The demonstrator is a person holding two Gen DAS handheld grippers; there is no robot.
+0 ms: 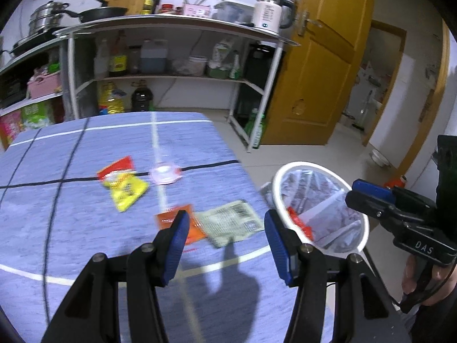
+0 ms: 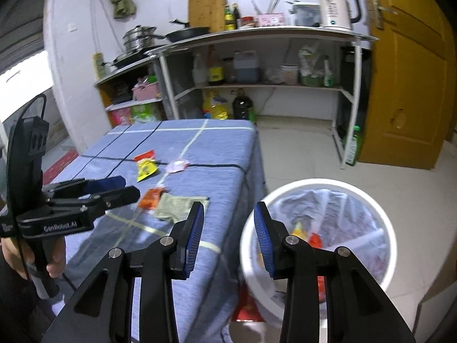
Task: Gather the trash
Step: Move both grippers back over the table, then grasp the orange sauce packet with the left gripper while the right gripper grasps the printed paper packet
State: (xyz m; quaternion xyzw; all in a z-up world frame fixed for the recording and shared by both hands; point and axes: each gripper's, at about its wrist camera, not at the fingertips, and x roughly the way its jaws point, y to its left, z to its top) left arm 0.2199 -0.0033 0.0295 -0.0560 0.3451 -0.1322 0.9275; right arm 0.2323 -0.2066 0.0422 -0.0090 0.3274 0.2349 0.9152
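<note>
- While four pieces of trash lie on the blue tablecloth [image 1: 85, 228], we judge the collecting partly done: the white bin [image 2: 391, 245] at the lower right of the right wrist view already holds a red and a yellowish scrap inside its liner.
- Nearest our tools, in the lower middle of the left wrist view, the orange packet [image 1: 197, 223] and the pale green wrapper [image 1: 231, 223] lie side by side, edges touching or overlapping.
- Farther up the frame sits the yellow-and-red snack bag [image 1: 122, 185], with a small pink-white wrapper [image 1: 165, 174] just to its right on the white stripe.
- Our left gripper [image 1: 225, 243] hangs above the cloth with its jaws spread wide and nothing between them, framing the orange packet and green wrapper.
- Our right gripper [image 2: 228, 237] is likewise released and empty, poised between the table's edge and the bin.
- What is left, as we read it: all four wrappers on the table.
- Beyond, at the top of both frames, shelves carry a kettle [image 1: 271, 11], pans and bottles, and a yellow door [image 1: 322, 71] stands at the right.
</note>
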